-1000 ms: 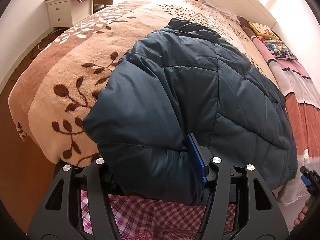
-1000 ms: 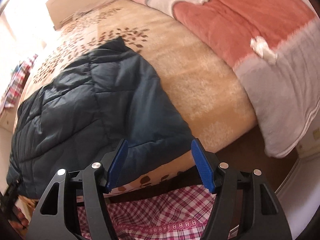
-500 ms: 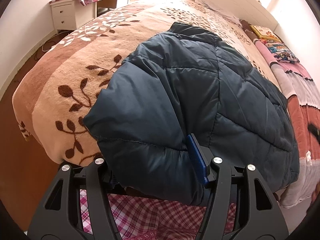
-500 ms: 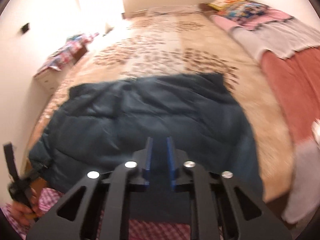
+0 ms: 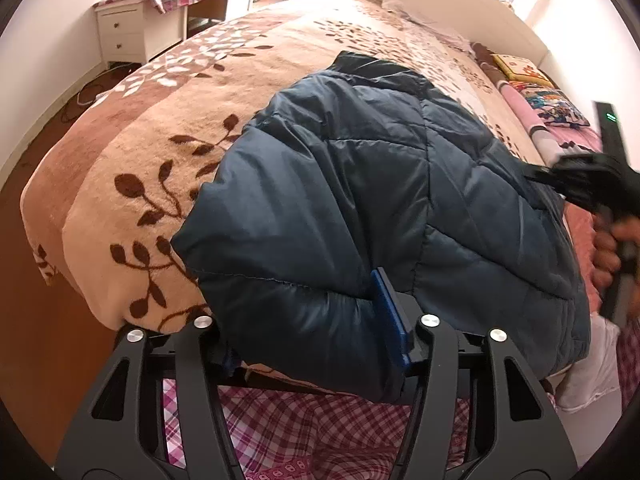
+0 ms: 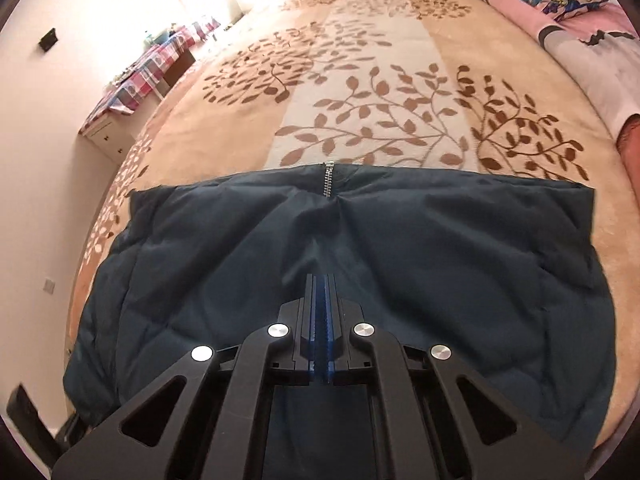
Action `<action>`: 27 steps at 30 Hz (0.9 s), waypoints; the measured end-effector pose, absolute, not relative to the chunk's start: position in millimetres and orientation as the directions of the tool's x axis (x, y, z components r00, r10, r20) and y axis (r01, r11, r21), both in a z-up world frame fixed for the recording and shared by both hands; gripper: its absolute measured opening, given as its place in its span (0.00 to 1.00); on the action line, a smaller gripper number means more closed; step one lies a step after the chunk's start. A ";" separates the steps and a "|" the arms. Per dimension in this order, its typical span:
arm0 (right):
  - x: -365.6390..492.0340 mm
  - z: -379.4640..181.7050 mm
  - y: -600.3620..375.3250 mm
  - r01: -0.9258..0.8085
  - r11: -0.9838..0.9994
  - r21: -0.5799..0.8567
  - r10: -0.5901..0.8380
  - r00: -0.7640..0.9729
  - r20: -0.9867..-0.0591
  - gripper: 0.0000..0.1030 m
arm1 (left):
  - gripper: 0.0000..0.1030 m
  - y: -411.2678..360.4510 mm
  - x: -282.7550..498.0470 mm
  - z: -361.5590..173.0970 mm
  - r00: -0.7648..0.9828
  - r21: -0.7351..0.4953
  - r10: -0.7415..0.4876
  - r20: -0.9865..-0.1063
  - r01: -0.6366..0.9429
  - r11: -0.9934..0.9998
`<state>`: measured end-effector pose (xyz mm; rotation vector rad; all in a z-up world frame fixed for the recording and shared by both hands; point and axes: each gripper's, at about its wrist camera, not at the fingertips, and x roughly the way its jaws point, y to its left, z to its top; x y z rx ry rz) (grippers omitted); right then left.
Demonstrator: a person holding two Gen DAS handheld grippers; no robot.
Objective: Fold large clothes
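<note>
On the bed [image 6: 360, 92], left claw [image 5: 308, 320] closing around the jacket [image 5: 360, 200], one finger hidden; right claw [image 6: 321, 280] shut, empty.

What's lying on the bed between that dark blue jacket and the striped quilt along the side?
Only bare leaf-patterned blanket; the right wrist view shows it running between the jacket and the quilt.

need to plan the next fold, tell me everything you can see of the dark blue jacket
The dark blue jacket is a quilted puffer of smooth, slightly shiny fabric, lying folded into a rough rectangle near the foot of the bed on the leaf-patterned blanket. A silver zipper shows at its far edge. The left gripper has the puffy near corner between its closing fingers; the right gripper, shut, hangs over its middle.
</note>
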<state>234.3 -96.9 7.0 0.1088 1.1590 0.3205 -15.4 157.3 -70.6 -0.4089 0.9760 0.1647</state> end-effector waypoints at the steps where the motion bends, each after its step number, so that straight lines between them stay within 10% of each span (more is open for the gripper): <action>1: 242.5 1.9 -92.2 -0.189 0.952 0.243 0.296 0.354 -0.887 0.05 | 0.49 157.1 -16.0 -70.2 0.560 -0.263 -0.048 -0.827 -0.309 0.914; 14: 271.8 -65.8 -66.5 -0.189 0.979 0.069 0.122 0.281 -0.952 0.01 | 0.31 155.4 -20.7 -54.9 0.653 -0.319 -0.097 -0.751 -0.231 0.919; 27: 268.2 -69.6 -64.2 -0.197 0.980 0.027 0.092 0.331 -0.939 0.01 | 0.35 151.1 -12.5 -51.7 0.610 -0.280 -0.066 -0.789 -0.261 0.924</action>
